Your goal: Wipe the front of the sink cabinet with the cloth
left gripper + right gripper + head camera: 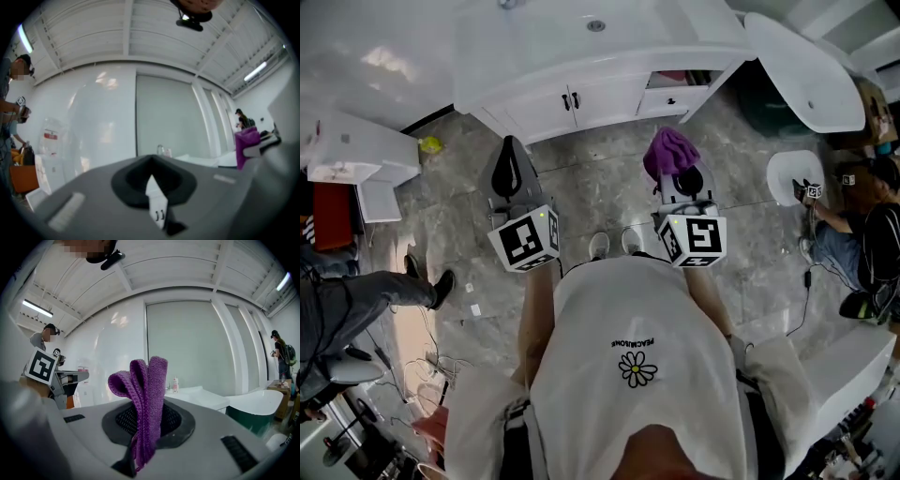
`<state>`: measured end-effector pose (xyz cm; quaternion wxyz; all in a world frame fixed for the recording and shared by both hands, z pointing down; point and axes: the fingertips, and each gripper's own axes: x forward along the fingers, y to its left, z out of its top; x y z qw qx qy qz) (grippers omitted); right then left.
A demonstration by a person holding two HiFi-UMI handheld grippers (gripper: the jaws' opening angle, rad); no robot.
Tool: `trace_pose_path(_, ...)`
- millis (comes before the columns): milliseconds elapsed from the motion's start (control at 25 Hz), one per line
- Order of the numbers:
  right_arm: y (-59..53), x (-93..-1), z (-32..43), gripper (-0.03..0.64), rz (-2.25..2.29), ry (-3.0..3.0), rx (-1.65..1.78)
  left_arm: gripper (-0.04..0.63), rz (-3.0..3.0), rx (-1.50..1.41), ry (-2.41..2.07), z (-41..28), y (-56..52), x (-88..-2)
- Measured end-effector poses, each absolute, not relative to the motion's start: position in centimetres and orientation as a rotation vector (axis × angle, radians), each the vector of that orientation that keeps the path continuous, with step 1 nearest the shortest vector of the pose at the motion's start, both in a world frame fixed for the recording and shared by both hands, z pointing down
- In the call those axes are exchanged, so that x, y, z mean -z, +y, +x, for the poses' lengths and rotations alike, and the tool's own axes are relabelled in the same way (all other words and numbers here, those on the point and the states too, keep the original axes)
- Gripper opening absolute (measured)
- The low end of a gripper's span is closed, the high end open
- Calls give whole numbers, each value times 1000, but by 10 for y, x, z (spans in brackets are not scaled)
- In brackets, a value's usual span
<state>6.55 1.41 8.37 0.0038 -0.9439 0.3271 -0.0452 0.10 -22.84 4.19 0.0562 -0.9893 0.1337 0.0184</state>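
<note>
The cloth [670, 152], purple and knitted, is pinched upright between the pressed-together jaws of the right gripper [678, 180]. In the right gripper view it [145, 399] is seen bunched and folded, standing out past the jaw tips of that gripper [145, 427]. The left gripper [511, 173] is held alongside, well apart from the cloth. Its jaws are closed on each other with nothing between them, as confirmed in the left gripper view [152, 185]. The sink cabinet [600, 98] lies ahead of both grippers, and no contact with the cloth is seen yet. The front's long axis runs left to right across the head view. The right gripper is judged nearer, roughly facing the drawer end. A forward reach and a sideways sweep along that axis are judged to be needed.
</note>
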Motion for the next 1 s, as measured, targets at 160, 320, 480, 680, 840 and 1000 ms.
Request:
trace_pose_path(160, 20, -81, 80, 54, -2946, 1060, 142, 6, -3006, -39, 396, 10, -212, -40)
trace_pose_path(320, 19, -76, 97, 54, -2932, 1080, 124, 6, -3006, -44, 377, 26, -203, -36)
trace_pose_path(480, 14, -66, 122, 54, -2916, 1099, 86, 6, -2984, -67, 371, 48, -201, -28)
trace_pose_path(680, 6, -85, 152, 54, -2892, 1155, 88, 6, -2971, -31, 362, 76, -199, -49)
trace_pose_path(840, -7, -125, 172, 54, -2886, 1164, 69, 6, -2969, -23, 356, 93, -207, -94)
trace_pose_path(1000, -25, -194, 188, 54, -2918, 1215, 43, 6, -2973, -5, 346, 112, -214, -164)
